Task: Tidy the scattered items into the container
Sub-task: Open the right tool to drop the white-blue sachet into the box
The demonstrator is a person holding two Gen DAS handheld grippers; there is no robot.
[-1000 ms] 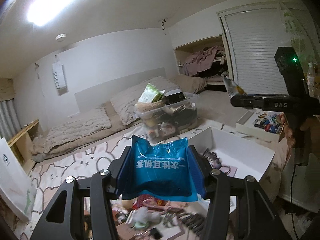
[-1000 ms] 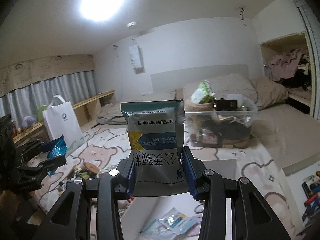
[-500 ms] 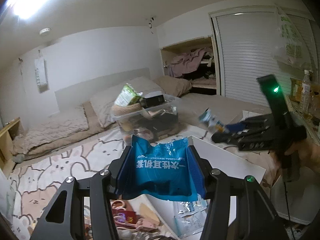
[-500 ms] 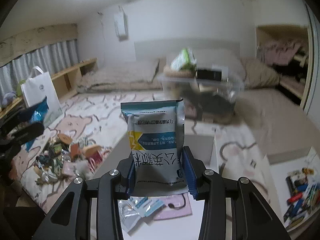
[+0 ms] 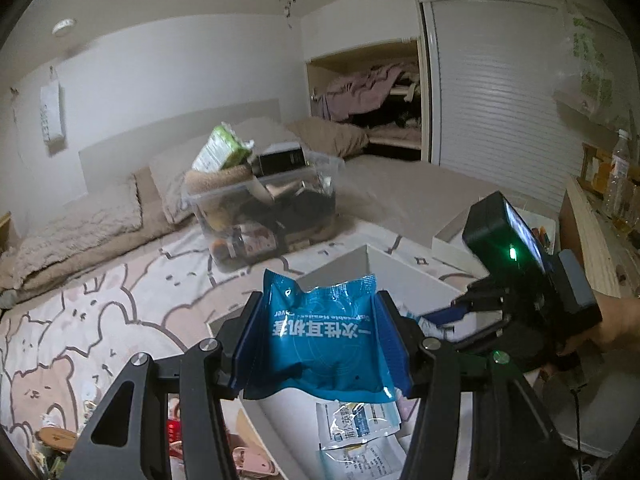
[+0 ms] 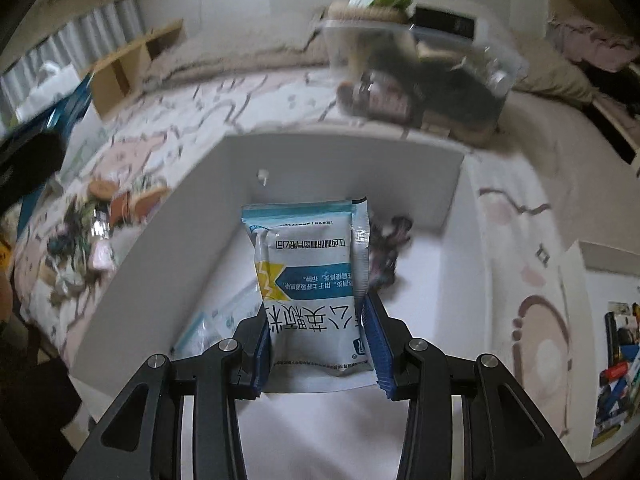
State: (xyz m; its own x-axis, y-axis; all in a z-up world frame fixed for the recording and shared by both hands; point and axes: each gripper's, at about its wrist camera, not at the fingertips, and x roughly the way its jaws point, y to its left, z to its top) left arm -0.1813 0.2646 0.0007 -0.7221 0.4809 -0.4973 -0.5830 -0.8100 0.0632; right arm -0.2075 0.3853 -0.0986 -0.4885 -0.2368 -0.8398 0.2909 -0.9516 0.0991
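My left gripper (image 5: 320, 316) is shut on a blue foil packet (image 5: 324, 340) and holds it above the near corner of the white box (image 5: 400, 272). My right gripper (image 6: 316, 316) is shut on a white and blue sachet (image 6: 308, 272) and holds it tilted down over the inside of the white box (image 6: 168, 248). The right gripper also shows in the left wrist view (image 5: 452, 314), low over the box. Clear sachets (image 5: 360, 428) and a dark tangle (image 6: 388, 248) lie in the box. Scattered small items (image 6: 92, 236) lie on the bedspread left of the box.
A clear plastic bin (image 5: 264, 208) full of things stands on the bed behind the box. A second white tray (image 6: 616, 344) with batteries and pens lies to the right. A paper bag (image 6: 44, 88) stands at the far left by a wooden shelf.
Both grippers moved over the white box. The right gripper tipped down and lowered its sachet into the box opening. The left gripper swung right with its blue packet.
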